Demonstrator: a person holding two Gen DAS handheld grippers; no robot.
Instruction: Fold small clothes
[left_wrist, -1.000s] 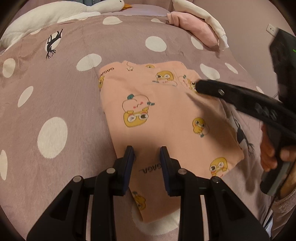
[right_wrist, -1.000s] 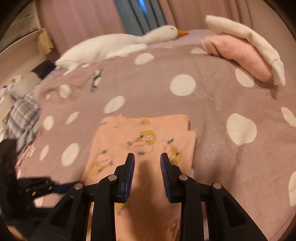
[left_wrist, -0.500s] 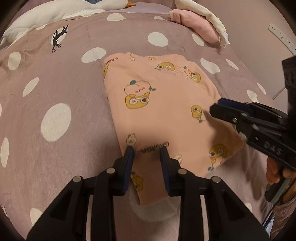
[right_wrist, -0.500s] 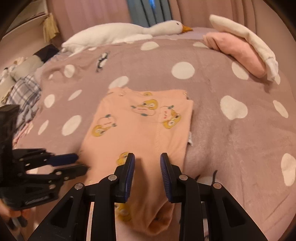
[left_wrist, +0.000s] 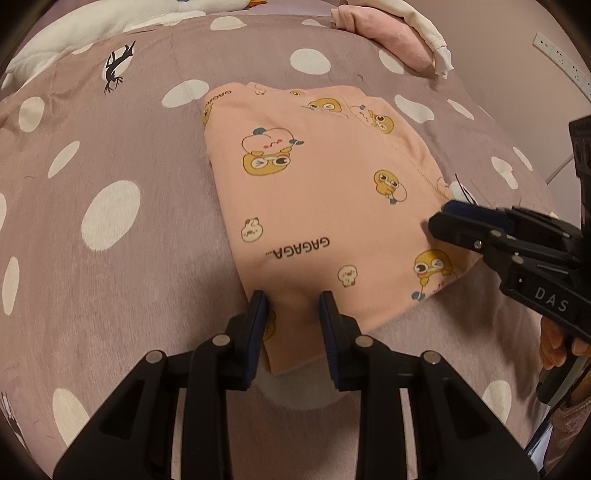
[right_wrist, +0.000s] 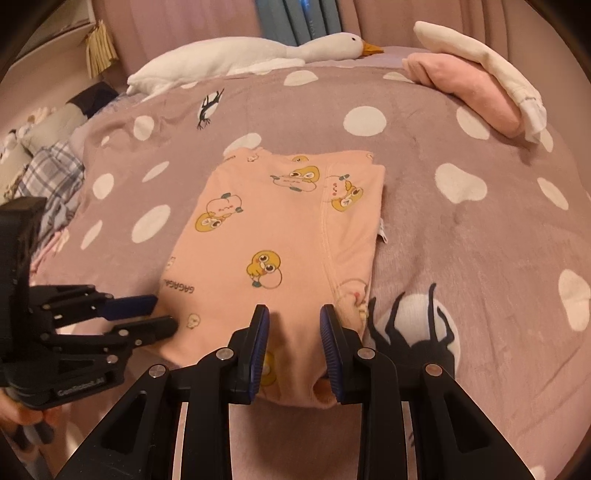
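Left gripper (left_wrist: 291, 314): jaws part open over the near left corner of the pink garment (left_wrist: 325, 206), cloth showing between them; the pads do not look pressed together, so nothing is held as far as I can tell.
Right gripper (right_wrist: 294, 326): jaws equally part open above the near right corner, empty, fabric lying flat below.
Garment position: spread on the spotted bedspread (right_wrist: 461, 229), mid-bed, already a neat rectangle with layered edges at the far end.
Done so far: judging by the doubled edge and seam, at least one fold is in.
Left to do: probably a final fold, near edge carried toward the far edge, then stacking.
Finished pile: folded pink and white clothes (right_wrist: 476, 81) lie well apart at the far right.
Bystander: plush goose (right_wrist: 258, 55) along the far edge.
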